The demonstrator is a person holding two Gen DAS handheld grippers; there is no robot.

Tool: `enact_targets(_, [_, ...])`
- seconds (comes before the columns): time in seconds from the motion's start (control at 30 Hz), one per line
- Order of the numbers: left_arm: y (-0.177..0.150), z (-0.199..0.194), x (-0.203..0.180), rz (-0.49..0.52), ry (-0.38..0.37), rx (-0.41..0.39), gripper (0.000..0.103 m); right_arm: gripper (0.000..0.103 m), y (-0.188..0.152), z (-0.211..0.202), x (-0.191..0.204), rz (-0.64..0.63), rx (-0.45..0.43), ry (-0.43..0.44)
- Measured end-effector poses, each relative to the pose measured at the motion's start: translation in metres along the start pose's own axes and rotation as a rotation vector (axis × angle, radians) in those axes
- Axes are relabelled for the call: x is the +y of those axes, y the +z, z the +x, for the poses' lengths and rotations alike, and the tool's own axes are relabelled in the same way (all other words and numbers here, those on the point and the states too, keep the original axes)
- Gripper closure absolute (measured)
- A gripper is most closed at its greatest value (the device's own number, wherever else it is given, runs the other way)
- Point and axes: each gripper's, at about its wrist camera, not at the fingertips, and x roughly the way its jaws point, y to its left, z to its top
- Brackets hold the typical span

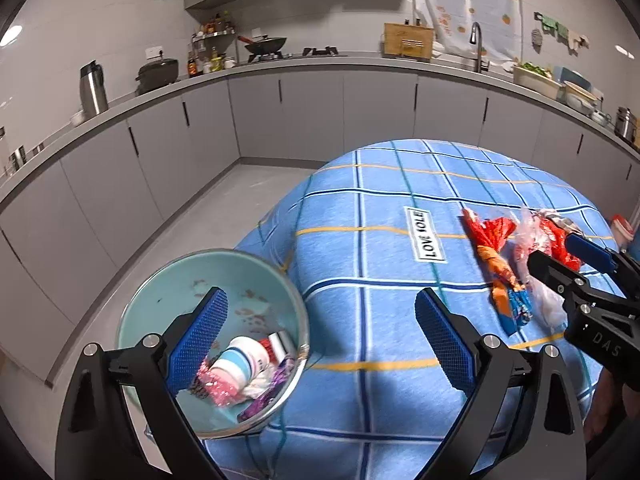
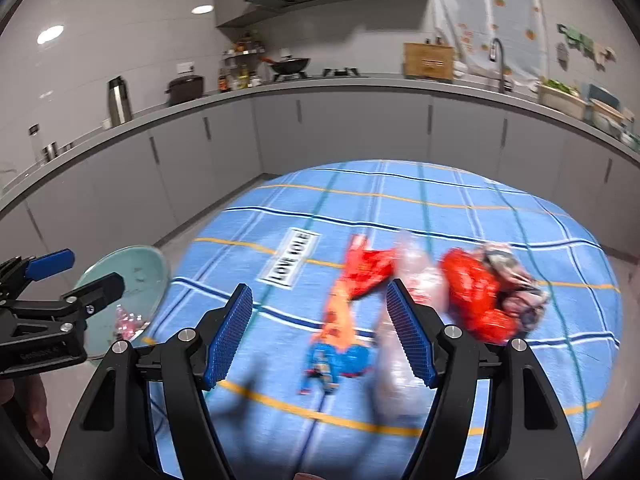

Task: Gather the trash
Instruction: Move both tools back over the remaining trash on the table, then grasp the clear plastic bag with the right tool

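Left gripper (image 1: 320, 340): jaws wide apart, nothing between them; the bin (image 1: 168, 280) with collected rubbish lies under its left jaw. Right gripper (image 2: 320, 336): jaws apart, empty, hovering above the orange-and-blue wrapper (image 2: 340, 336) on the tablecloth (image 2: 480, 216). Clear bag (image 2: 404, 360) and red bag (image 2: 472, 296) lie beyond its right jaw. Judged step: reaching for the wrapper; next, lower and close.
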Motion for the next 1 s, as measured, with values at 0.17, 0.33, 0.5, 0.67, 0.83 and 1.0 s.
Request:
enact_targets(0.17, [0.009, 0.012, -0.021, 0.024, -0.030, 0.003, 0.009, 0.034, -0.004, 0.004, -0.033, 0.058, 0.029, -0.102])
enact_targets(0.33, [0.013, 0.029, -0.045, 0.054, -0.057, 0.018, 0.007, 0.034, -0.011, 0.008, -0.056, 0.089, 0.059, -0.176])
enact_targets(0.5, [0.014, 0.043, -0.059, 0.075, -0.057, 0.033, 0.007, 0.035, -0.015, 0.020, -0.058, 0.098, 0.092, -0.176])
enact_targets(0.67, [0.014, 0.051, -0.061, 0.074, -0.053, 0.039, 0.006, 0.041, -0.016, 0.032, -0.055, 0.097, 0.126, -0.173])
enact_targets(0.83, [0.013, 0.053, -0.064, 0.081, -0.063, 0.047, 0.006, 0.058, -0.020, 0.046, -0.054, 0.108, 0.175, -0.138])
enact_targets(1.0, [0.015, 0.052, -0.063, 0.080, -0.069, 0.046, 0.006, 0.088, -0.021, 0.045, -0.051, 0.110, 0.170, -0.089])
